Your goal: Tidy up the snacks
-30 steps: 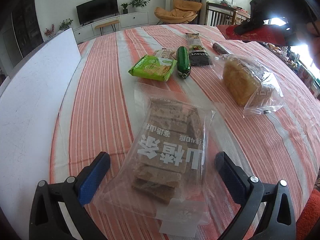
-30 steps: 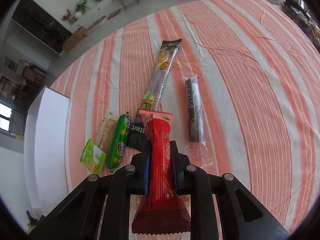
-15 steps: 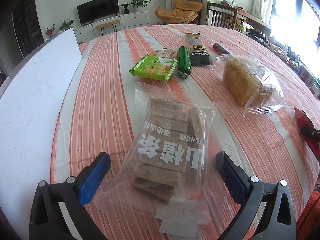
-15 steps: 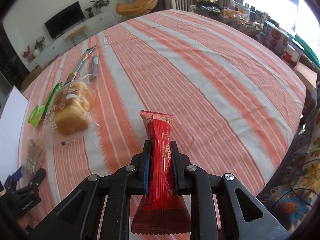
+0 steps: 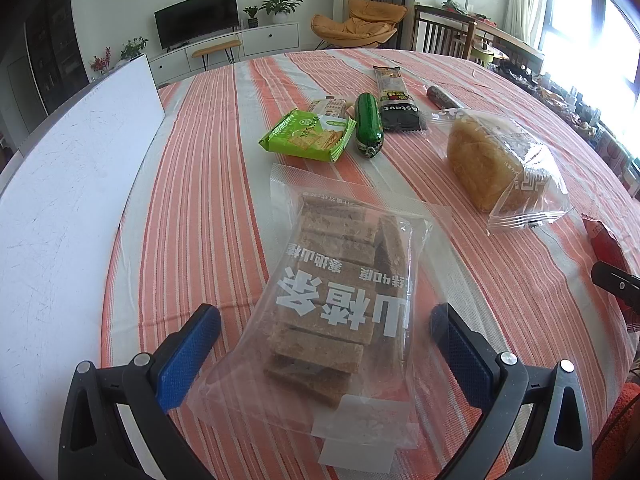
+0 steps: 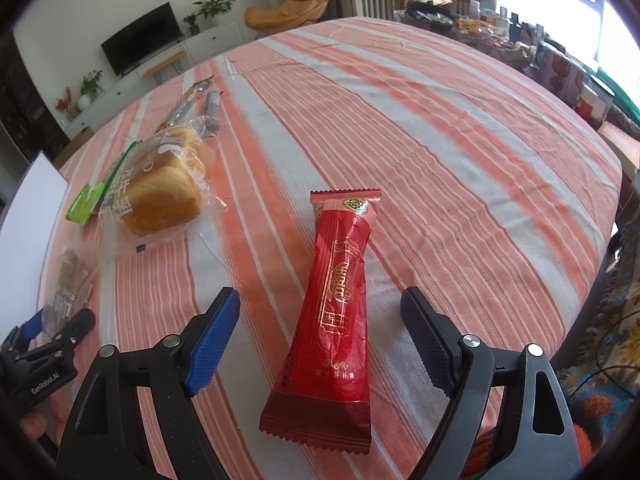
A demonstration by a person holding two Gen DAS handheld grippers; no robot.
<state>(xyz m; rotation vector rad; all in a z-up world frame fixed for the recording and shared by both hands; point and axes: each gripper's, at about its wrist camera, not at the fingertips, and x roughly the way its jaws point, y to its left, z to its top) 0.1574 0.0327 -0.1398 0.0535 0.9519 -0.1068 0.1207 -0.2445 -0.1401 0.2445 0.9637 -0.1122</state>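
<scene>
My right gripper [image 6: 320,312] is open, with the red snack packet [image 6: 334,300] lying flat on the striped tablecloth between its fingers. The packet's corner also shows in the left wrist view [image 5: 604,240]. My left gripper [image 5: 326,328] is open around a clear bag of brown bars [image 5: 340,292], which lies on the cloth. A bagged bread loaf [image 5: 492,160] lies to the right of it and also shows in the right wrist view [image 6: 164,188]. Further back lie a green cracker pack [image 5: 308,140], a green sausage [image 5: 368,122] and a long dark packet [image 5: 394,98].
A white board [image 5: 68,200] covers the table's left side. A dark stick packet [image 5: 442,98] lies beyond the loaf. The table's right edge [image 6: 592,216] drops to clutter and a patterned rug. My left gripper shows at the lower left of the right wrist view [image 6: 44,344].
My right gripper has opened and let the red packet down onto the cloth near the table's front right. My left gripper has not moved.
</scene>
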